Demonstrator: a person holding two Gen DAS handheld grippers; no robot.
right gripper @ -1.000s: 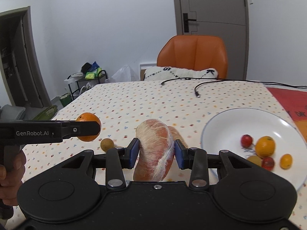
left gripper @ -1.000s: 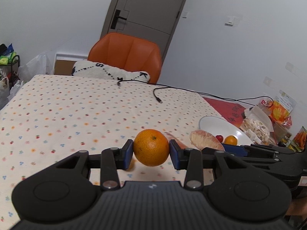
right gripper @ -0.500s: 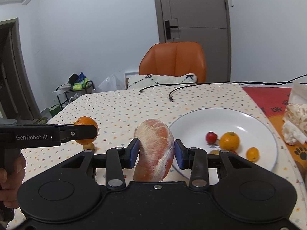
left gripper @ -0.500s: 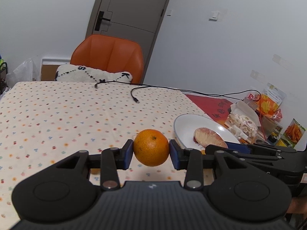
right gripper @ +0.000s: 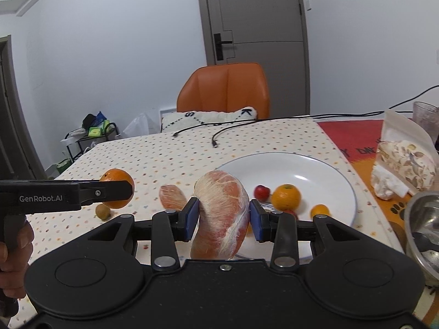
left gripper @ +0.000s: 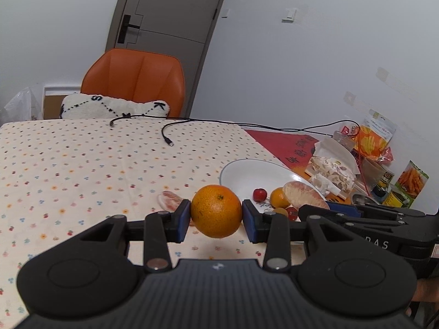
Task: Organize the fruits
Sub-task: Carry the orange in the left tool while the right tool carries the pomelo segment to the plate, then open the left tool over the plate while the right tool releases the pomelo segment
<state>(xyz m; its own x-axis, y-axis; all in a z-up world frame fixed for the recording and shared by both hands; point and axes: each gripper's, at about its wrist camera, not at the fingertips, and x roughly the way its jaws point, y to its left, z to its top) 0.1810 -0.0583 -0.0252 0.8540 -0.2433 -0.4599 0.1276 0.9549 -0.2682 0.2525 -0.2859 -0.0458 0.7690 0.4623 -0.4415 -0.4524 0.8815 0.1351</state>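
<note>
right gripper [right gripper: 223,216] | grips pomelo segment [right gripper: 222,213] (peeled) | beside plate [right gripper: 323,170]

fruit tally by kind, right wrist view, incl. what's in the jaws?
Oranges and small citrus: 3
Pomelo segments: 2
Red cherry tomatoes: 2
Small brown fruit: 1
Total: 8

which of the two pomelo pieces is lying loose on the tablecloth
The smaller pomelo segment lies on the tablecloth, left of the plate. The larger pomelo piece is clamped in the right hand-held gripper.
</note>
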